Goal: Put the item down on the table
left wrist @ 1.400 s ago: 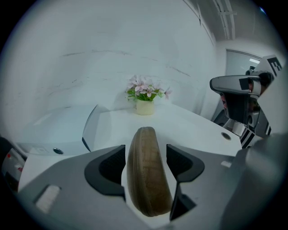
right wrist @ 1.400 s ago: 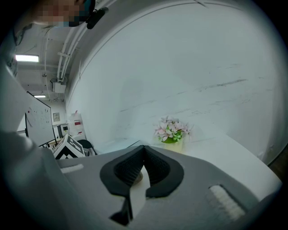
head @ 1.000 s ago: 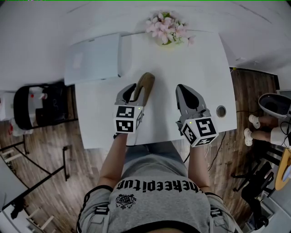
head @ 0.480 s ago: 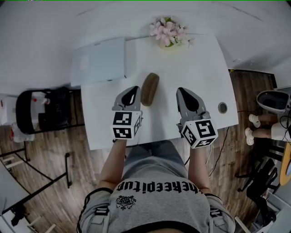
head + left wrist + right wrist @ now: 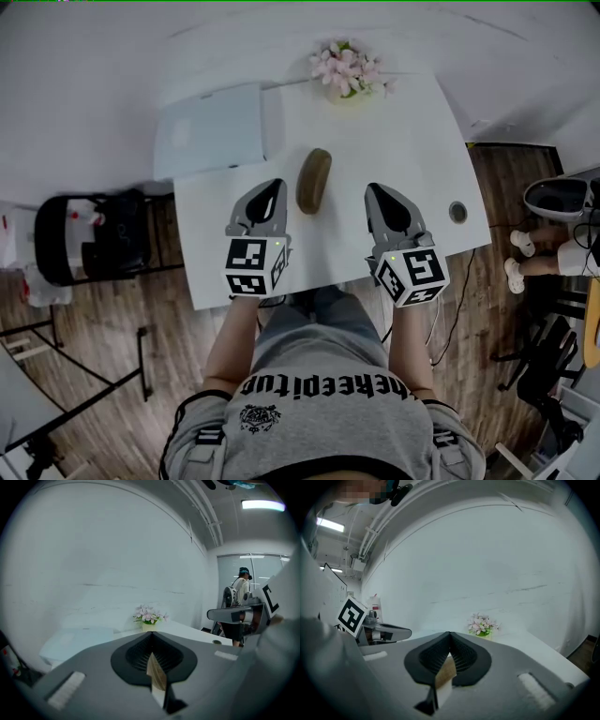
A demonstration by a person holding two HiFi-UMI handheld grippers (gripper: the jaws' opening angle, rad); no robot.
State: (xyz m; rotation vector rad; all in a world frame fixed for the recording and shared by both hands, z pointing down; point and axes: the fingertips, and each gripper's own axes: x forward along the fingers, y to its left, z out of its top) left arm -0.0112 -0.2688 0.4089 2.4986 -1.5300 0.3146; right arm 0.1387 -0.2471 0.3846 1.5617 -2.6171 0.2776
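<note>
Since the brown item lies flat on the bench, the left tongs and right tongs (both pressed together, empty) flanking it are best withdrawn without brushing it.

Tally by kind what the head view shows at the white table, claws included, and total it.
Claws: 2 (left claw, right claw)
Brown oblong item: 1
Flower bunch: 1
Pale flat box: 1
Total: 5
</note>
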